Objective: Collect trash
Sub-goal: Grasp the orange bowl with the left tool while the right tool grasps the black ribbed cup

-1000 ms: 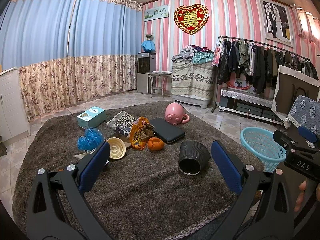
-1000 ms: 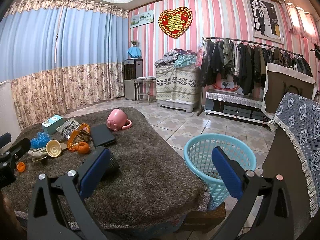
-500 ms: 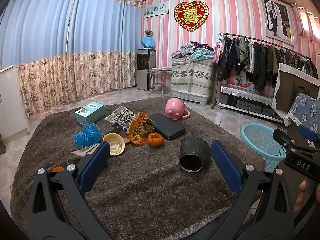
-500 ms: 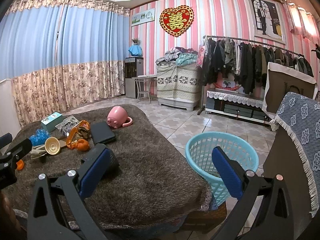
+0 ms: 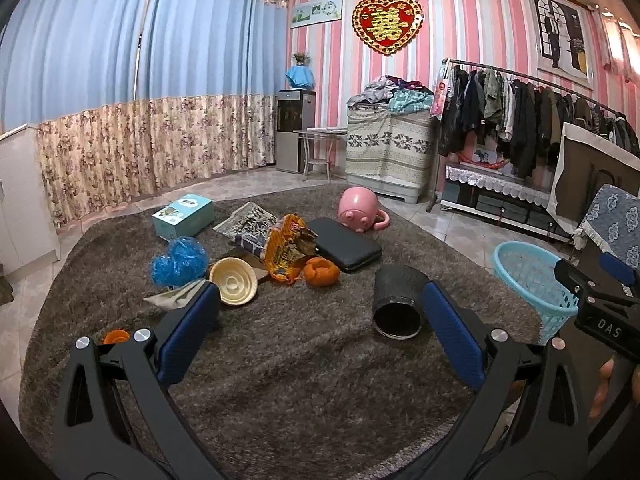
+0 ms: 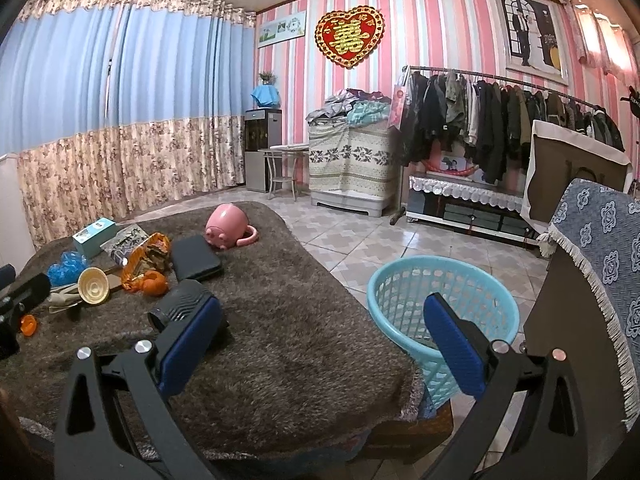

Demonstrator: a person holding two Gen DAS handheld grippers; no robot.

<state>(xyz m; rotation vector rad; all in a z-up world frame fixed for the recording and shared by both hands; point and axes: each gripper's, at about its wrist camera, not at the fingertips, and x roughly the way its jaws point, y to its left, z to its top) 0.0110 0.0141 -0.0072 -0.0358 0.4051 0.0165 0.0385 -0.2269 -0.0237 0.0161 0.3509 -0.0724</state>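
both grippers gape above bare rug (image 5: pixel 312 360); basket (image 6: pixel 440 304) beside its edge.

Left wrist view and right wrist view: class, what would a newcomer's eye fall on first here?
Probably the red heart ornament high on the pink striped wall. Next, the clutter on the brown rug: a pink pig-shaped mug on its side at the far edge, an orange snack bag mid-pile. Beside the rug stands an empty light-blue basket.

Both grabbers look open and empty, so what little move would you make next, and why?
Probably ease the left gripper forward toward the crumpled snack wrapper on the rug. Both it and the right gripper are open and hold nothing, the wrapper looks like plain trash, and the blue basket stands beside the rug, apparently empty.
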